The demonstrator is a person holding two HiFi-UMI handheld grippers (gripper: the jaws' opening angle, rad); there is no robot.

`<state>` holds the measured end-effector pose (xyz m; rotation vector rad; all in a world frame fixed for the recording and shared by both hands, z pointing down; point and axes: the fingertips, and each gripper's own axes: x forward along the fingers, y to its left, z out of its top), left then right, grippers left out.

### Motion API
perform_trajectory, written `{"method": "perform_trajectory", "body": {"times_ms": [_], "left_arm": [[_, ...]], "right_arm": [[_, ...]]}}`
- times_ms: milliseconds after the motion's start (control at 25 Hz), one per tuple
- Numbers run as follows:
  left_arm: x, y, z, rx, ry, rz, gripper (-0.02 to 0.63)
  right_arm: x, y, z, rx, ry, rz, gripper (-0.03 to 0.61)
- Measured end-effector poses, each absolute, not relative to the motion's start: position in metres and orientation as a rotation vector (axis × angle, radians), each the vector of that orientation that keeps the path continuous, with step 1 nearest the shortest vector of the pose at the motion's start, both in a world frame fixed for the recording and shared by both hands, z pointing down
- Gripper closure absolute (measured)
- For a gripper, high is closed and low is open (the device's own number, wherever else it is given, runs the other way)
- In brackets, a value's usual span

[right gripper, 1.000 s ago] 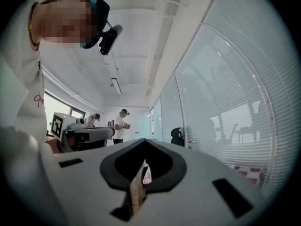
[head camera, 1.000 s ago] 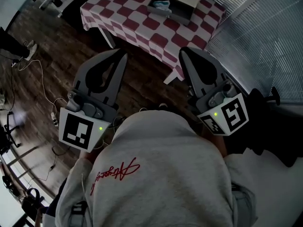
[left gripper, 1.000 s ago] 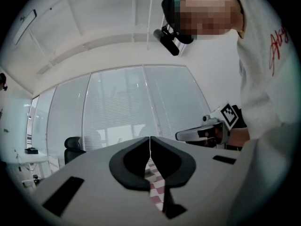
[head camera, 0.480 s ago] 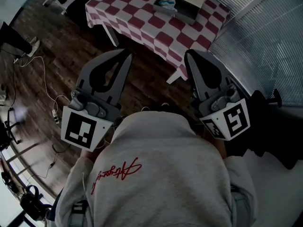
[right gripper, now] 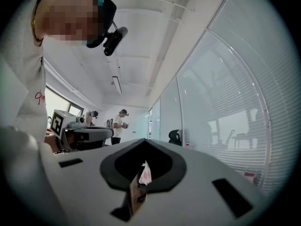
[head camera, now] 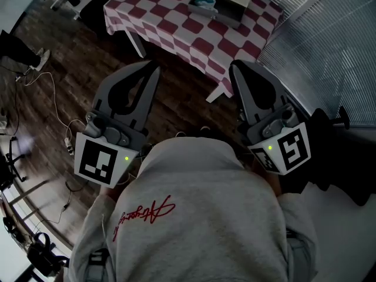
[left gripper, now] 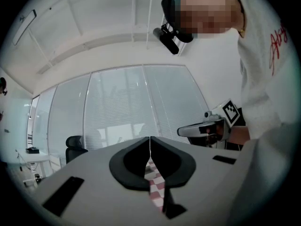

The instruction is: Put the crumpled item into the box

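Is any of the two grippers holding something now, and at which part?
Nothing is held. The left gripper and the right gripper both have their jaws shut together, with nothing between them.

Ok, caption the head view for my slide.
Shut left gripper and right gripper, short of the checkered table and box.

We are seeing matt grey plastic on the left gripper [head camera: 153, 67] and right gripper [head camera: 236, 67]. Ahead of them a checked tablecloth [head camera: 176, 28] is draping softly over the dark wooden floor [head camera: 76, 81].
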<state>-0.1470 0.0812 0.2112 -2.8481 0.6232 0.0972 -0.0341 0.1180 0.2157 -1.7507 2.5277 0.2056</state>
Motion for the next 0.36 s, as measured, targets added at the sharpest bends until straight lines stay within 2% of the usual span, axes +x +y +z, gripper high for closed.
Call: {"method": "perform_trajectory", "body": {"times_ms": [360], "left_arm": [[-0.1511, 0.0815, 0.2165, -2.852, 0.621, 0.087, 0.595]], "right_arm": [[-0.0394, 0.1175, 0.219, -1.749, 2.534, 0.206, 0.569]]}}
